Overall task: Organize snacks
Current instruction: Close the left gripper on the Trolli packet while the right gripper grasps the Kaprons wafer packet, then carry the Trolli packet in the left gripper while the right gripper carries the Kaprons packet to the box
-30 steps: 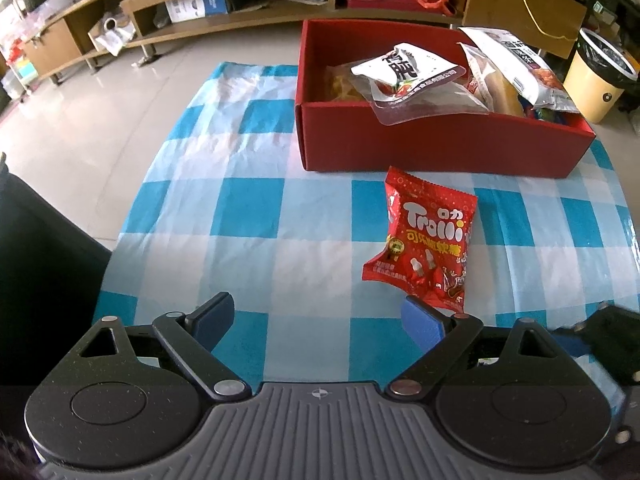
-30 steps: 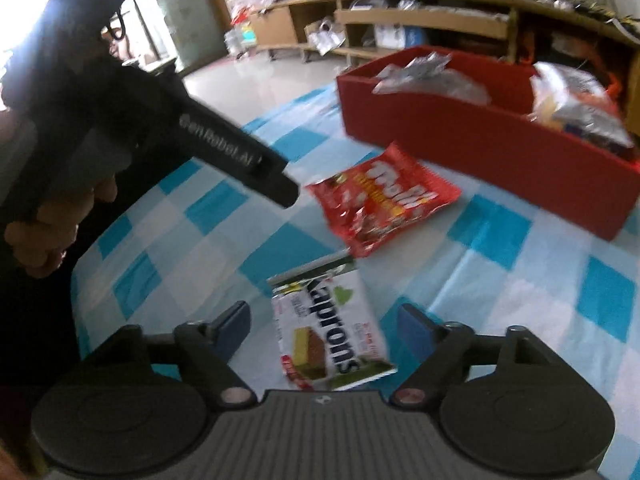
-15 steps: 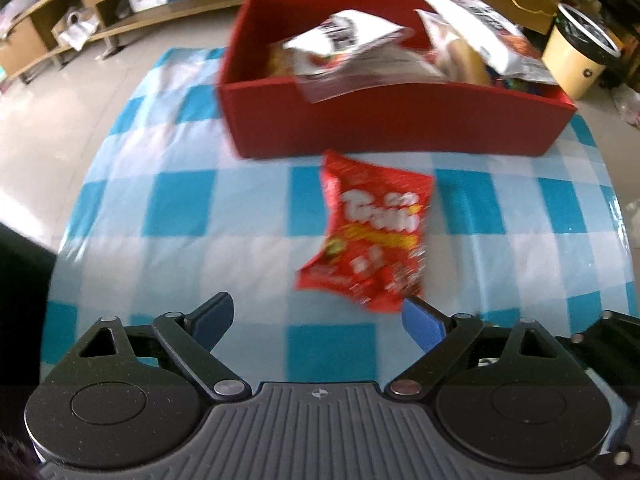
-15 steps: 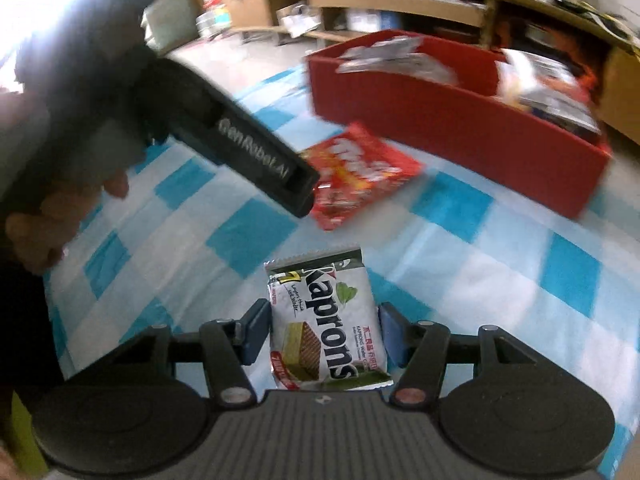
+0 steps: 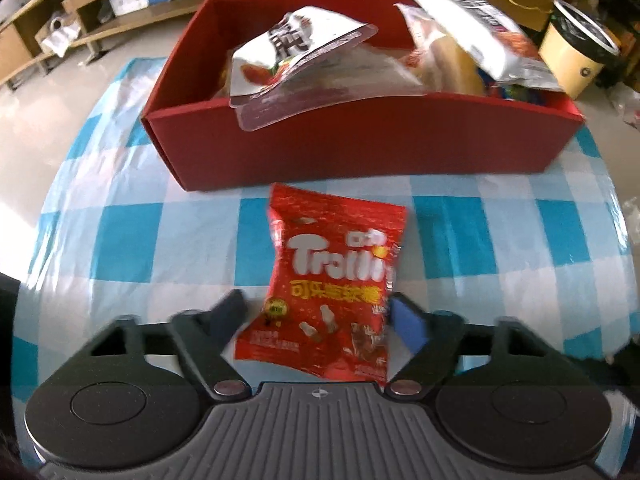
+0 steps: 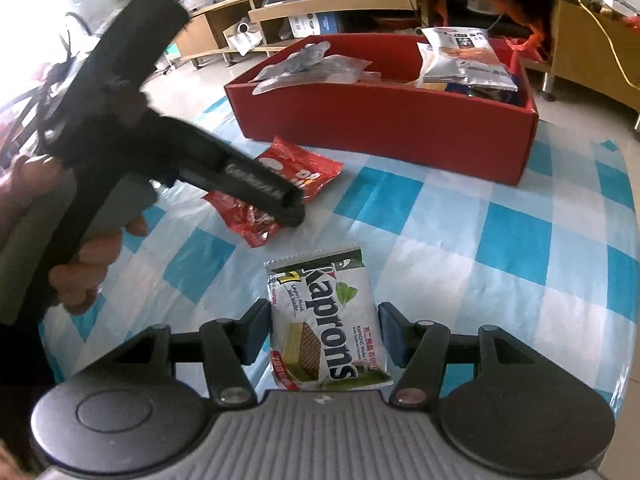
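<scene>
A red Trolli gummy bag point(image 5: 336, 280) lies flat on the blue-and-white checked cloth, just in front of the red box point(image 5: 360, 152). My left gripper point(image 5: 318, 316) straddles the bag's near half and its jaws are closing. The right pad point(image 5: 406, 322) meets the bag's edge, while a gap shows at the left pad point(image 5: 230, 312). My right gripper point(image 6: 324, 332) is shut on a white-and-green Kaprons wafer pack point(image 6: 324, 320), one pad at each long edge. In the right wrist view the left gripper point(image 6: 240, 188), held by a hand point(image 6: 88, 264), hangs over the Trolli bag point(image 6: 304, 172).
The red box point(image 6: 400, 120) holds several snack bags, some sticking up above its rim. A yellow bin point(image 5: 576, 60) stands on the floor at the far right. Wooden shelves point(image 6: 340, 4) line the back. The table's edge drops off at the left.
My left gripper moved forward and down over the Trolli bag, and its jaws narrowed around it. My right gripper's jaws closed onto the Kaprons pack, which now sits centred between them.
</scene>
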### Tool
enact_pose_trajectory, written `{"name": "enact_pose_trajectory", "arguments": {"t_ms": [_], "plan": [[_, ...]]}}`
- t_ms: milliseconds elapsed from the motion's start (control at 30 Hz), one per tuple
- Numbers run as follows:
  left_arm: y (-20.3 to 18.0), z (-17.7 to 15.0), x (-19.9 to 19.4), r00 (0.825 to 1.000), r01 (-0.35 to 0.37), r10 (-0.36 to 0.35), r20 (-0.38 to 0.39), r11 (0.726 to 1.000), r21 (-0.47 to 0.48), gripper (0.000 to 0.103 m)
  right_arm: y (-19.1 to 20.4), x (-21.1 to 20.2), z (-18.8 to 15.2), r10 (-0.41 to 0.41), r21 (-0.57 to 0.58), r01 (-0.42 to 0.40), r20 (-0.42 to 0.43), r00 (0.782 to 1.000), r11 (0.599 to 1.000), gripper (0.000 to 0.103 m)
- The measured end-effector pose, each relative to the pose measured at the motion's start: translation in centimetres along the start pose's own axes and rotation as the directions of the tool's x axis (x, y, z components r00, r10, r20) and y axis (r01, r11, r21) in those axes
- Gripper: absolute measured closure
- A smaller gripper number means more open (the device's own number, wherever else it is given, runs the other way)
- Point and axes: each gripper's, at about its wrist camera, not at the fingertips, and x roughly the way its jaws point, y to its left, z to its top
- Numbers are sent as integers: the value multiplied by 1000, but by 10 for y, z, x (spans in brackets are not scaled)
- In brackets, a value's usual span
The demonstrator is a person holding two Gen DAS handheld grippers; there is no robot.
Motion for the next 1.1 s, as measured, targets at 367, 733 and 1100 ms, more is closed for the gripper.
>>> {"name": "enact_pose_trajectory", "arguments": {"t_ms": [367,733,1100], "plan": [[5,-44,-22,999,-16,17,-37,1000,26,33,0,-1,3,-17,-11,17,1,1000,1000,46],[0,-46,-8,997,-65,66,-26,997,41,2,-5,14,6,-56,-23,56,-30,998,998,45],[2,-46,-20,999,-16,17,-35,1000,24,34,-1,7,7,-42,-50,41,-26,999,998,46]]}}
